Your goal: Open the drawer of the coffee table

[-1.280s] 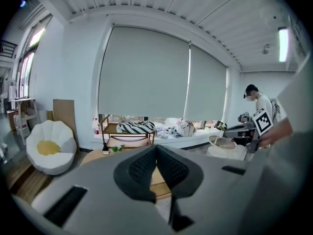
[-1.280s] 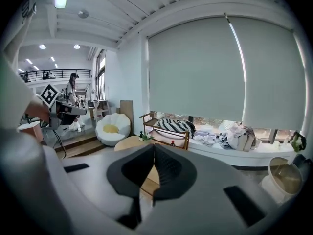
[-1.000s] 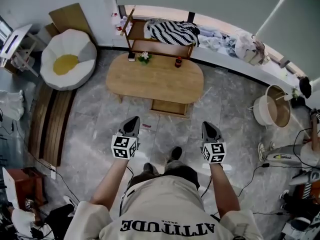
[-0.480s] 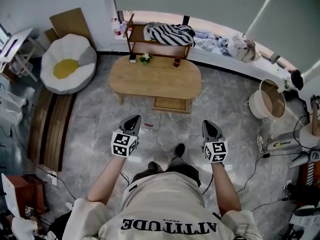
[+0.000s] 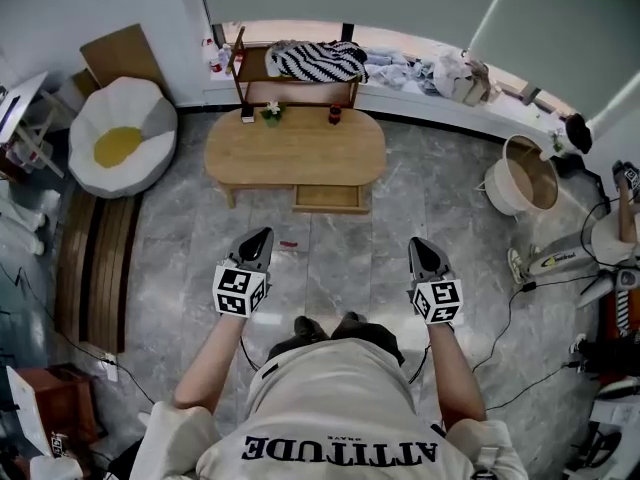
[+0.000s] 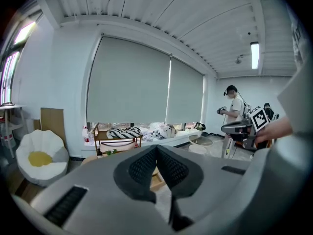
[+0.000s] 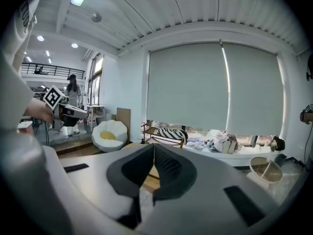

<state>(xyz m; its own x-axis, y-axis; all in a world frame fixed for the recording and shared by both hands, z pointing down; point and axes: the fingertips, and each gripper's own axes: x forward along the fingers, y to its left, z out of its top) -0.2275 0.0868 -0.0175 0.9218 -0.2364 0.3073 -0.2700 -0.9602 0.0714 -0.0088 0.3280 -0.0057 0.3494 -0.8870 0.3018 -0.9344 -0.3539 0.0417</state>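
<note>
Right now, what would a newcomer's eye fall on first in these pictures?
The oval light-wood coffee table stands top centre in the head view, with a wooden drawer jutting from its near side. To its left lies a white fried-egg-shaped floor cushion with a yellow centre. In the foreground the left claw and right claw are shut and empty above the grey marble floor.

The left gripper (image 6: pixel 157 148), jaws together and empty, points toward the coffee table (image 6: pixel 94 159).
</note>
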